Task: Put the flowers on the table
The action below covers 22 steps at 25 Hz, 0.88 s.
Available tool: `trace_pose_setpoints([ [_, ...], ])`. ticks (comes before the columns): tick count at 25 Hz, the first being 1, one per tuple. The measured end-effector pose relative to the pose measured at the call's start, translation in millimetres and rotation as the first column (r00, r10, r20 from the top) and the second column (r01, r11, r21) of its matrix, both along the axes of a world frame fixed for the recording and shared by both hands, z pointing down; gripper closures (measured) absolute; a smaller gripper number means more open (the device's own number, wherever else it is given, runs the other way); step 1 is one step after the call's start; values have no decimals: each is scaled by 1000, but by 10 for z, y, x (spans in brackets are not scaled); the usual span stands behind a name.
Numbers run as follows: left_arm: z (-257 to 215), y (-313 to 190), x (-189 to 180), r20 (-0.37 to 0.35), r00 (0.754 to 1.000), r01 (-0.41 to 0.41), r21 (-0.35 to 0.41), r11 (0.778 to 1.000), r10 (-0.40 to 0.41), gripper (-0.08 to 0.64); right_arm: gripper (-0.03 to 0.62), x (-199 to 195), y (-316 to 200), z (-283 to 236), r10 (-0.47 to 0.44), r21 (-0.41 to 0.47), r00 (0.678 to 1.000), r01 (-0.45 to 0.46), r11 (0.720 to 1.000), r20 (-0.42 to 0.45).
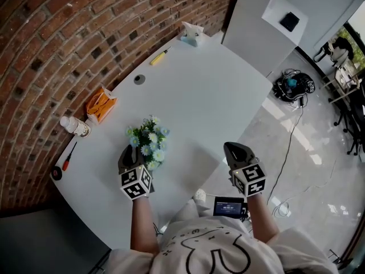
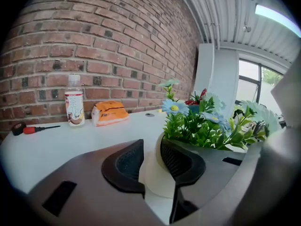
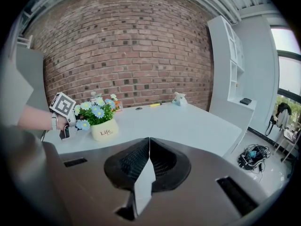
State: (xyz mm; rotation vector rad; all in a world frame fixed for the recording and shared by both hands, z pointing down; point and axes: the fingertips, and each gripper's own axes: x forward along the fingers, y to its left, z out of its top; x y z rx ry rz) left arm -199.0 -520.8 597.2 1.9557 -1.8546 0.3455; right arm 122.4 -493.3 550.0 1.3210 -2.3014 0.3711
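Note:
A cream flower pot marked "Life" holds blue and white flowers and stands on the white table near its front left. My left gripper is at the pot's near side. In the left gripper view the pot's wall sits pinched between the jaws of the left gripper, with the flowers rising above the right jaw. My right gripper hangs off the table's front right edge. Its jaws meet with nothing between them in the right gripper view.
Along the brick wall stand a bottle, an orange packet, a red-handled screwdriver and a black tape roll. A yellow tool and a tissue pack lie at the far end. A white cabinet stands right; cables lie on the floor.

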Motion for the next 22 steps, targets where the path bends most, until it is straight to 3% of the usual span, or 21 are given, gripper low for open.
trace_pose_setpoints([
  [7,-130,110,-17,7,1000,14,18,1000,-14,445,575,-21,41,-179,-20,41,1000,20,999,3],
  [22,-697,445,-107,-4,996,94,135,986,-94,476,575,36,123,-805,-62,179,998,57,982,25],
])
